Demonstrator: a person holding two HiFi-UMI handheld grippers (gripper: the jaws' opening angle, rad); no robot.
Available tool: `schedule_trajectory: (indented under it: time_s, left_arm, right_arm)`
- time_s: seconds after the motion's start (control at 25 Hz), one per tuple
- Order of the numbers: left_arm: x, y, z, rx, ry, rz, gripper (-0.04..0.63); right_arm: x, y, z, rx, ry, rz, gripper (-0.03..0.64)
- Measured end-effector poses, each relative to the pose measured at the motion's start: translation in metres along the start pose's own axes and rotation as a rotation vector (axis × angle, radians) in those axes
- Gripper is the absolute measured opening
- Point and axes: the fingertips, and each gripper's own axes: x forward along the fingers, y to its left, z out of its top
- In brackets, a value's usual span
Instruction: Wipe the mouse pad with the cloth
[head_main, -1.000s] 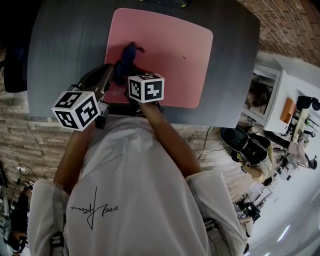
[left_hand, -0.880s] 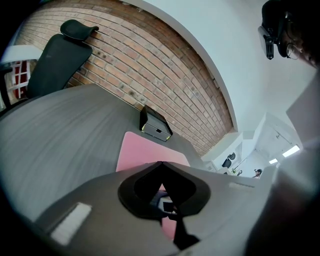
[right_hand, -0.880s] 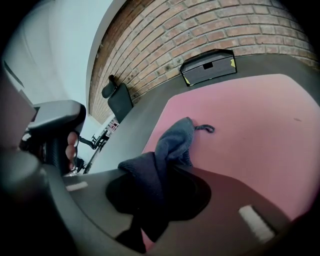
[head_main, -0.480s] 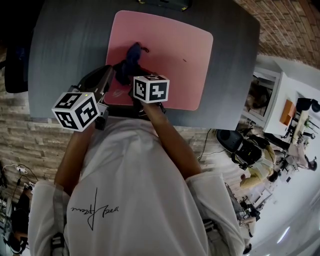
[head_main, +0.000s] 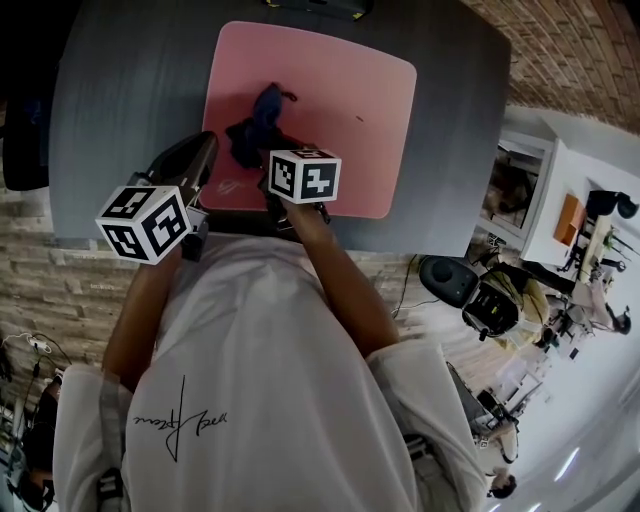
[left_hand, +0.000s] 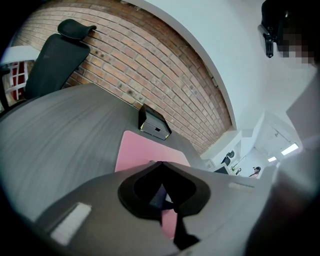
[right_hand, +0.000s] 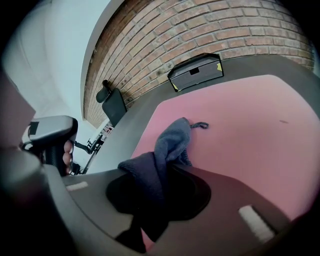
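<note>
A pink mouse pad (head_main: 340, 110) lies on the dark grey table (head_main: 130, 90). A dark blue cloth (head_main: 262, 118) is bunched up on the pad's near left part. My right gripper (head_main: 270, 158) is shut on the cloth's near end. In the right gripper view the cloth (right_hand: 167, 145) rises out of the jaws of that gripper (right_hand: 162, 172) and drapes forward onto the pad (right_hand: 250, 130). My left gripper (head_main: 205, 148) hovers at the pad's left near corner. In the left gripper view its (left_hand: 160, 164) jaw tips touch with nothing between them, above the pad (left_hand: 135, 150).
A black box (right_hand: 196, 72) stands at the table's far edge against a brick wall. An office chair (left_hand: 55, 55) is at the far left of the table. The near table edge runs right in front of the person's body. Office furniture sits on the floor to the right.
My right gripper has shifted slightly to the right with the cloth in it, dragging it a little across the pad. The left gripper has barely moved.
</note>
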Motion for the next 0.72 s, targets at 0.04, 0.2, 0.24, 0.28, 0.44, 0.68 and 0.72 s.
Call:
schedule_trajectory:
  time_s: [0.04, 0.2, 0.24, 0.28, 0.44, 0.68, 0.72]
  left_arm:
    - [0.0, 0.0, 0.0, -0.001, 0.0, -0.002, 0.014]
    - [0.001, 0.001, 0.0, 0.003, 0.004, -0.004, 0.014]
    - [0.0, 0.001, -0.001, 0.005, 0.006, -0.004, 0.014]
    - [0.0, 0.001, -0.001, 0.007, 0.007, -0.004, 0.014]
    - [-0.001, 0.002, -0.003, 0.013, 0.014, -0.003, 0.014]
    - [0.001, -0.002, -0.005, 0.022, 0.021, -0.006, 0.014]
    - [0.002, -0.002, -0.006, 0.021, 0.023, -0.007, 0.014]
  right_arm:
    - [0.0, -0.002, 0.0, -0.005, 0.001, -0.004, 0.087]
    - [-0.003, -0.007, 0.0, -0.026, 0.002, -0.02, 0.087]
    - [-0.004, -0.008, 0.0, -0.023, 0.0, -0.02, 0.087]
    - [-0.005, -0.009, 0.0, -0.017, -0.002, -0.02, 0.087]
    - [-0.008, -0.015, 0.001, -0.002, -0.004, -0.03, 0.087]
    - [-0.017, -0.028, 0.001, 0.012, -0.007, -0.05, 0.087]
    - [-0.019, -0.031, 0.0, 0.019, -0.007, -0.055, 0.087]
